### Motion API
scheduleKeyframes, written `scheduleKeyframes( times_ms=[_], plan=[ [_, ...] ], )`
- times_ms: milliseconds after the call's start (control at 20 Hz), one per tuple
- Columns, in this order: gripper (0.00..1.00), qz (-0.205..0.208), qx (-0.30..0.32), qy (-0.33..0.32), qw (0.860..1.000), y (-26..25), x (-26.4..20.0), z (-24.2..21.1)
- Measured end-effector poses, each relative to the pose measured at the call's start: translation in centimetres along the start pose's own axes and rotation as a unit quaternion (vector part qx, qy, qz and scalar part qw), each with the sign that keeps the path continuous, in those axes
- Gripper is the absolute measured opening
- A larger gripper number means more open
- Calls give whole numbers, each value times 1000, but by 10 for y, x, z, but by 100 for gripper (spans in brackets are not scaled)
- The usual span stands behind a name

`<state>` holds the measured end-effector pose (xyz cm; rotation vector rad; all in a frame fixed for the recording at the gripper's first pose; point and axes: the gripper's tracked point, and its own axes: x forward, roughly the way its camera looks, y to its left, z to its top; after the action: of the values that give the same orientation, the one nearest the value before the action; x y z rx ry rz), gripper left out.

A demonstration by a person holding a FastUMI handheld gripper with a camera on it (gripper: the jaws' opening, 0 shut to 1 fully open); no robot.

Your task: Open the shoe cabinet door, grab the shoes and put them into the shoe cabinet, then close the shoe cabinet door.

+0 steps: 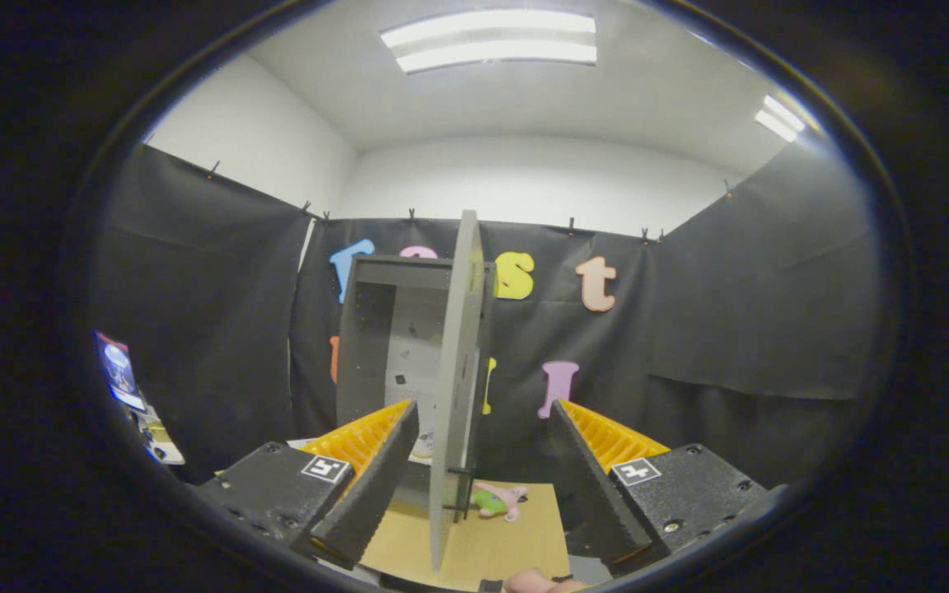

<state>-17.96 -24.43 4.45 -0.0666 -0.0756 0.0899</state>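
A grey shoe cabinet [371, 346] stands just beyond my fingers, its inside bare as far as I can see. Its door [456, 387] is swung out wide toward me, edge-on, and its free edge reaches down between my two fingers. My gripper [483, 461] is open, its fingers wide apart on either side of the door edge, pressing on nothing. A small pink and green shoe [497, 499] lies on the tan board [483, 535] under the door, just right of it. A pinkish thing [536, 582] peeks in at the near edge of the board; what it is I cannot tell.
Black cloth walls close the booth on all sides behind the cabinet. On the left, low against the cloth, sits a small pile of printed cards or boxes [124, 375].
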Motion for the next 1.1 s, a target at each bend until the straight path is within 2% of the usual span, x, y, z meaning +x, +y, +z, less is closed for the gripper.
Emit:
scheduleKeyframes(
  times_ms=[250, 400, 650, 900, 1100],
  plan=[
    [100, -41, 5, 14, 999, -78, -8, -49],
    [100, -63, 13, 30, 997, -120, 11, -82],
    [100, -66, -28, 88, 994, -166, 59, -151],
    [100, -35, 70, 127, 989, -163, 98, -208],
    [100, -20, 96, 128, 987, -145, 138, -227]
  ],
)
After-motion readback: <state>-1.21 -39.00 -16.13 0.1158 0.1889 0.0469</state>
